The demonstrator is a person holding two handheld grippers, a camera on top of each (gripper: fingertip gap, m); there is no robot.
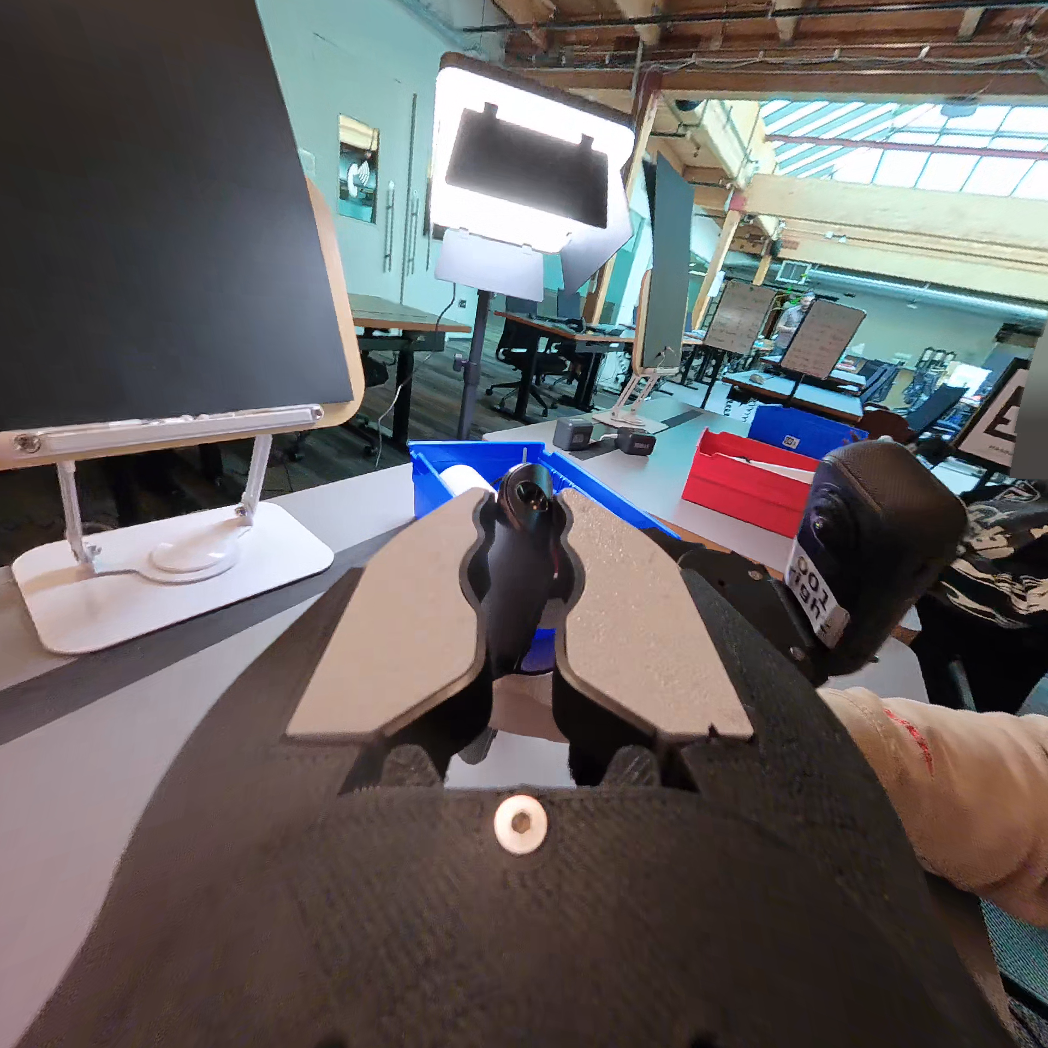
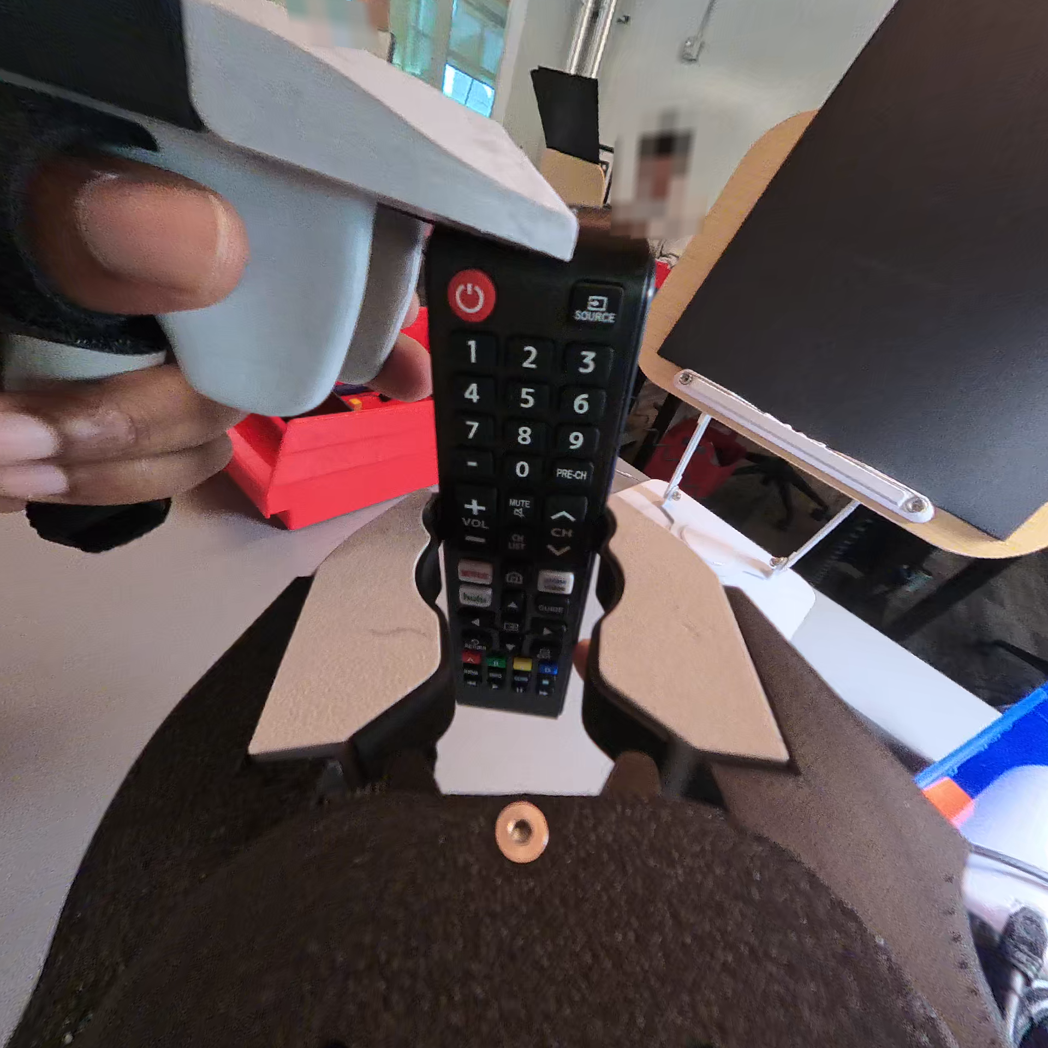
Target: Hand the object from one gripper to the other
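Note:
A black remote with a red power button stands upright in the air, buttons facing the right wrist camera. My right gripper is shut on its lower half, both pads against its sides. My left gripper is shut on the same remote, seen edge-on between its fingers. In the right wrist view, the left gripper's grey finger plate covers the remote's top end, with a hand on its handle. The right gripper's black body shows to the right in the left wrist view.
A black board on a white stand is at the left, also in the right wrist view. A blue bin with a white roll lies ahead, a red bin to its right. A lit light panel stands behind. Left tips to right tips: about 8 cm.

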